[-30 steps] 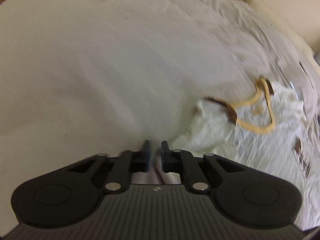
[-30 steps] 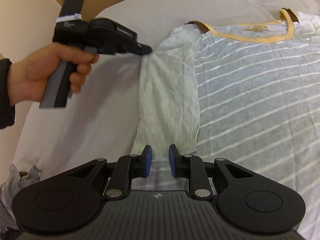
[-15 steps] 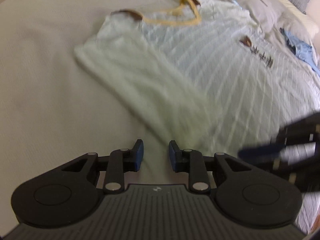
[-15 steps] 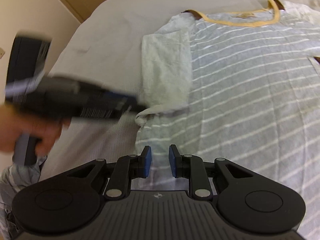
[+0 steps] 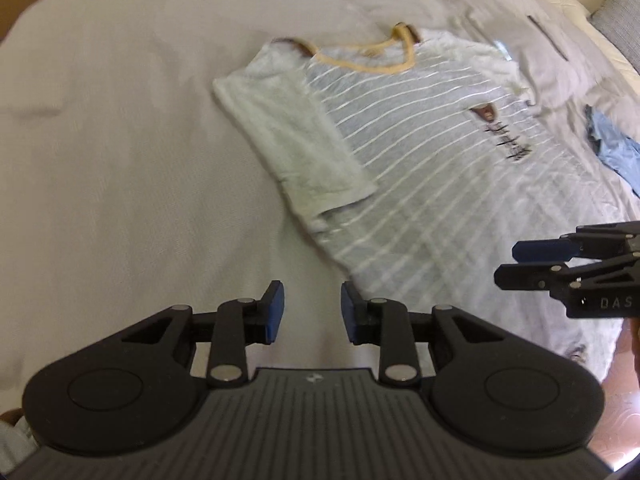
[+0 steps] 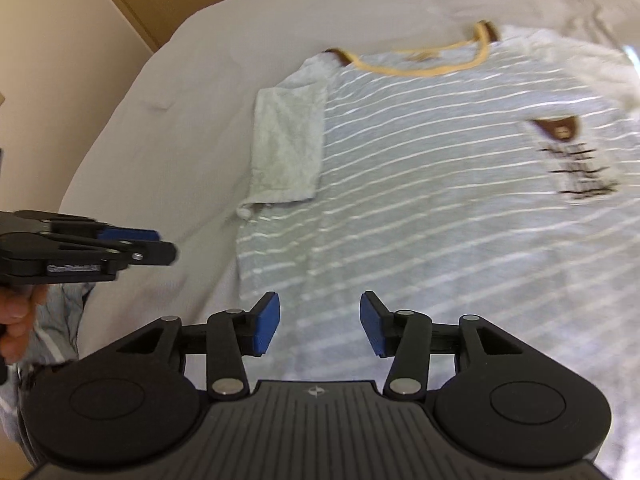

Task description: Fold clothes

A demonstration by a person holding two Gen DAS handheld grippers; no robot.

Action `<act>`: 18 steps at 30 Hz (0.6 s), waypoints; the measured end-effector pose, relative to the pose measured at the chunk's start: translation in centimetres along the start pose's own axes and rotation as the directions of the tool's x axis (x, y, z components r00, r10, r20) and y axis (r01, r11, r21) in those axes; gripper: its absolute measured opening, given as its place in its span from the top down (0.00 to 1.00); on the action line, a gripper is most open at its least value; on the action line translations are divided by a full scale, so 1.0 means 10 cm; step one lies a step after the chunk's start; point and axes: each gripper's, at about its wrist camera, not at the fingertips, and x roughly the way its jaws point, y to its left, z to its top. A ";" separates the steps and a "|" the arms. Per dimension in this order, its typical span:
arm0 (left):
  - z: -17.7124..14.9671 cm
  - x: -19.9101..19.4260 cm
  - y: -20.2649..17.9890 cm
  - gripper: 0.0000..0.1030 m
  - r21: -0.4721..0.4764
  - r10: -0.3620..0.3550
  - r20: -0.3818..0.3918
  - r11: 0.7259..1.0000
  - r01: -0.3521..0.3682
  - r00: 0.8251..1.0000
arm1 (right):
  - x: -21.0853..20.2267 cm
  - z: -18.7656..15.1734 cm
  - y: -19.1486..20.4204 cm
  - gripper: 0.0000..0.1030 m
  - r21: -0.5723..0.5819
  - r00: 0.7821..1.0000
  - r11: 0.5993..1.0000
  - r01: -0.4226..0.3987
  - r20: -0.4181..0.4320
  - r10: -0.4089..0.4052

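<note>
Striped shirt [image 5: 420, 168] laid flat on a bed [image 5: 120, 140], one sleeve [image 5: 296, 148] already folded in, both grippers held empty above the hem end.

The shirt is seen face up, its yellow collar [image 6: 420, 66] at the far end and a small print on the chest. The sleeve on the picture's left lies folded over the body; the other sleeve, at the far right, looks still spread, though it is blurred. The left gripper [image 5: 312, 312] is held just off the shirt's near side edge, its jaws opening with nothing between them. The right gripper [image 6: 320, 324] is held over the lower body of the shirt, its jaws also opening and empty. The sleeve fold appears finished on one side. Next, the side edge or the other sleeve would probably need to be pinched and carried inward, with only one layer caught.
</note>
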 end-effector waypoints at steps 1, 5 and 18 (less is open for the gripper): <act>-0.01 -0.08 -0.10 0.70 0.013 0.005 0.010 1.000 -0.005 1.000 | -0.12 -0.03 -0.03 0.54 -0.002 1.000 1.000 0.020 0.011 -0.020; -0.05 -0.39 -0.50 0.63 0.089 0.003 0.077 0.996 -0.010 0.997 | -0.64 -0.20 -0.13 0.52 0.029 0.992 0.994 0.104 0.075 -0.106; -0.08 -0.92 -2.01 0.45 0.205 -0.089 0.194 0.978 0.048 0.977 | -2.23 -0.67 -0.64 0.40 0.134 0.922 0.953 0.272 0.248 -0.298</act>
